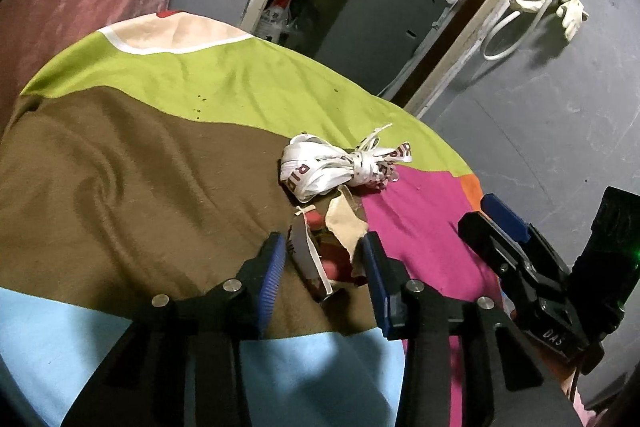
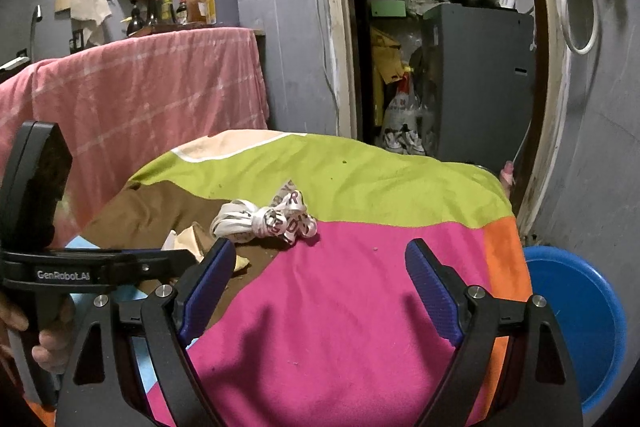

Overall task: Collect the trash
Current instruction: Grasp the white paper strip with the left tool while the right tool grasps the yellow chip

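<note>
Two wrappers [image 1: 320,259] lie between the left gripper's [image 1: 326,267] half-open, empty jaws. Closing low should pinch both. Wide open, the right gripper [image 2: 320,287] holds nothing.

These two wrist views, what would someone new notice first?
The patchwork cloth of lime, pink and brown fills both views. On it lies a knotted white printed ribbon bundle, with torn wrappers between the open left gripper fingers. The right gripper is open over the pink patch, a blue basin at its right.
</note>
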Action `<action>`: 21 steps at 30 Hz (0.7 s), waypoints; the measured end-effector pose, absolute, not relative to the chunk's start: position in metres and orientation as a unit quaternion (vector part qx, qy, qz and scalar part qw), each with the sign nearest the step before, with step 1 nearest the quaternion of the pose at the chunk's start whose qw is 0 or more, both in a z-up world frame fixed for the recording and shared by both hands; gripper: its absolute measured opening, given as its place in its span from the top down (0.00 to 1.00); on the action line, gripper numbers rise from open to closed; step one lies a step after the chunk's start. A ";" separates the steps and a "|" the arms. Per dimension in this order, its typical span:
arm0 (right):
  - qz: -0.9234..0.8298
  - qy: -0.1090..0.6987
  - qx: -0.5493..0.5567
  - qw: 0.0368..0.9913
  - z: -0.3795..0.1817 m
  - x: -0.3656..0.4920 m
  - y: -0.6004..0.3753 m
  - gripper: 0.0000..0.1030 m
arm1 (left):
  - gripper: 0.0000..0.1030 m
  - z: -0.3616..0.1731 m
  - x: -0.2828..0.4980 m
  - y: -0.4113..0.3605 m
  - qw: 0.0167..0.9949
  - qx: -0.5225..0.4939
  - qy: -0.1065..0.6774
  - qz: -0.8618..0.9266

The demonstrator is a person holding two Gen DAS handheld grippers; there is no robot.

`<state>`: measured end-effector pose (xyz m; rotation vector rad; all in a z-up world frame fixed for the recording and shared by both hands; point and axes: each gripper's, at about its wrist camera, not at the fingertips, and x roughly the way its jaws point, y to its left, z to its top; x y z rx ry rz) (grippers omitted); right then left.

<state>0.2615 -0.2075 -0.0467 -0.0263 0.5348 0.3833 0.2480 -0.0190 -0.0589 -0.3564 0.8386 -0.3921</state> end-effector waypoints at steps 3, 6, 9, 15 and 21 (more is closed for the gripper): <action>0.191 0.266 -0.012 0.945 -0.048 0.262 -0.207 0.16 | 0.76 -0.060 0.248 -0.021 0.881 -0.167 0.403 -0.183; 0.194 0.271 -0.012 0.943 -0.050 0.265 -0.206 0.16 | 0.85 -0.060 0.248 -0.020 0.881 -0.168 0.404 -0.178; 0.199 0.276 -0.013 0.940 -0.053 0.266 -0.203 0.16 | 0.98 -0.064 0.248 -0.017 0.879 -0.172 0.412 -0.166; 0.211 0.287 -0.019 0.934 -0.055 0.269 -0.196 0.16 | 0.98 -0.063 0.243 -0.004 0.877 -0.201 0.407 -0.157; 0.222 0.297 -0.033 0.928 -0.057 0.271 -0.187 0.20 | 0.98 -0.058 0.237 0.005 0.880 -0.196 0.405 -0.152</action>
